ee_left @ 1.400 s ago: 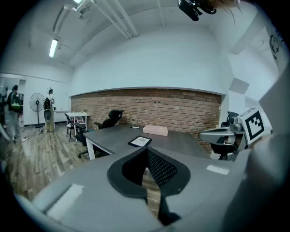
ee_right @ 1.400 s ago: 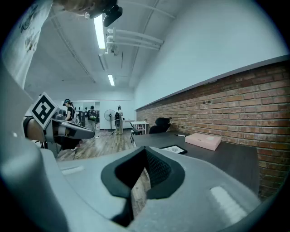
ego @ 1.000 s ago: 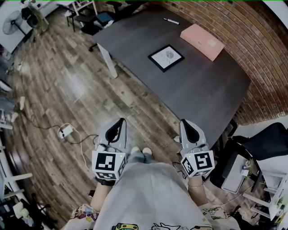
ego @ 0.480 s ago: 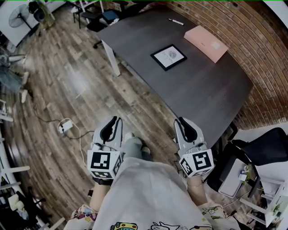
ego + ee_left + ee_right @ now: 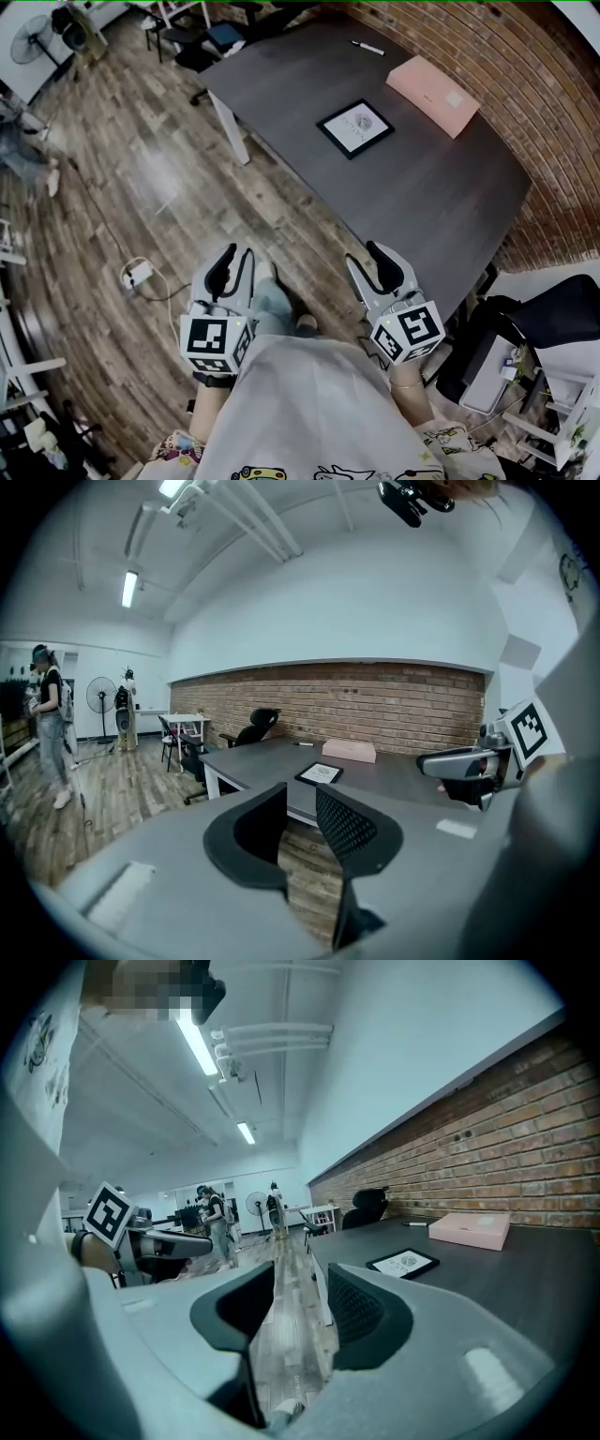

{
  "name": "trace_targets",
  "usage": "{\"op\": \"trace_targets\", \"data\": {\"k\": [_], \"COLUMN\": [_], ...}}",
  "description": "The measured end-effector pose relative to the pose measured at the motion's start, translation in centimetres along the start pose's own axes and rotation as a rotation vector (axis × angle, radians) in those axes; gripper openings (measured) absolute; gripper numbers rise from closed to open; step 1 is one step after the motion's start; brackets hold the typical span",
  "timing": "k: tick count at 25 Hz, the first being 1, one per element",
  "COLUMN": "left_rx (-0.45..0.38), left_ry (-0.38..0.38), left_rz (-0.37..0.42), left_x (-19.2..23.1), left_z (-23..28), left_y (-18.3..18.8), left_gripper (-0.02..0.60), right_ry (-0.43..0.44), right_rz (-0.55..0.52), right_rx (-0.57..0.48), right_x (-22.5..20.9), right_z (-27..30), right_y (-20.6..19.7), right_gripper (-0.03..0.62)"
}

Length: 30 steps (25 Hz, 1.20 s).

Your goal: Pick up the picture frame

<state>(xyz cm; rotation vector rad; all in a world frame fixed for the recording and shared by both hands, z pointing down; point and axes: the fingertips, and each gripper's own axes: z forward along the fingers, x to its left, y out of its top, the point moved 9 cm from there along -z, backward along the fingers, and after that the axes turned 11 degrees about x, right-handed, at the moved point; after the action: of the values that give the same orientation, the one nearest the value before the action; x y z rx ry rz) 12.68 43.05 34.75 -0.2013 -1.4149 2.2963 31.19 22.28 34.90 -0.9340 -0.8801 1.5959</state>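
I hold both tongs low in front of me, over the wooden floor (image 5: 141, 187) just short of the dark table's (image 5: 422, 197) near edge. My left gripper (image 5: 236, 258) has just been opening. In the left gripper view its jaws stand apart with nothing between them but floor and the table edge beyond (image 5: 302, 799). My right gripper (image 5: 364, 258) has just been opening too and gapes wider. The right gripper view shows only floorboards in its gap (image 5: 302, 1279). Both are released and grasp nothing.

The picture frame (image 5: 355, 128) lies flat on the table at about one o'clock from my tongs, well apart from both. It has a black border round a pale sheet with what may be a small drawing, too small to make out. In the left gripper view it sits past the jaws at one o'clock (image 5: 320, 773), in the right gripper view at two o'clock (image 5: 402, 1263).

A pink box (image 5: 433, 82) lies at two o'clock of the frame, near the brick wall (image 5: 534, 94). A pen (image 5: 367, 47) lies at twelve o'clock of the frame, at the far end of the table.
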Motion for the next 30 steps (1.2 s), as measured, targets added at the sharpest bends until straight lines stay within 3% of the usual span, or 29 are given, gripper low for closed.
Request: {"op": "trace_targets", "data": {"k": [15, 30], "left_rx": [0.007, 0.045], "left_ry": [-0.050, -0.114], "left_rz": [0.030, 0.039], "left_x": [13.8, 20.8], "left_z": [9.4, 13.2], "left_y": [7.1, 7.9], "left_gripper": [0.137, 0.167], "right_ry": [-0.103, -0.192], "right_rz": [0.033, 0.119], "right_rx": [-0.009, 0.051], "right_x": [-2.5, -1.7], "right_z": [13.9, 19.6], "right_y": [7.8, 8.1], "right_gripper": [0.193, 0.210]}}
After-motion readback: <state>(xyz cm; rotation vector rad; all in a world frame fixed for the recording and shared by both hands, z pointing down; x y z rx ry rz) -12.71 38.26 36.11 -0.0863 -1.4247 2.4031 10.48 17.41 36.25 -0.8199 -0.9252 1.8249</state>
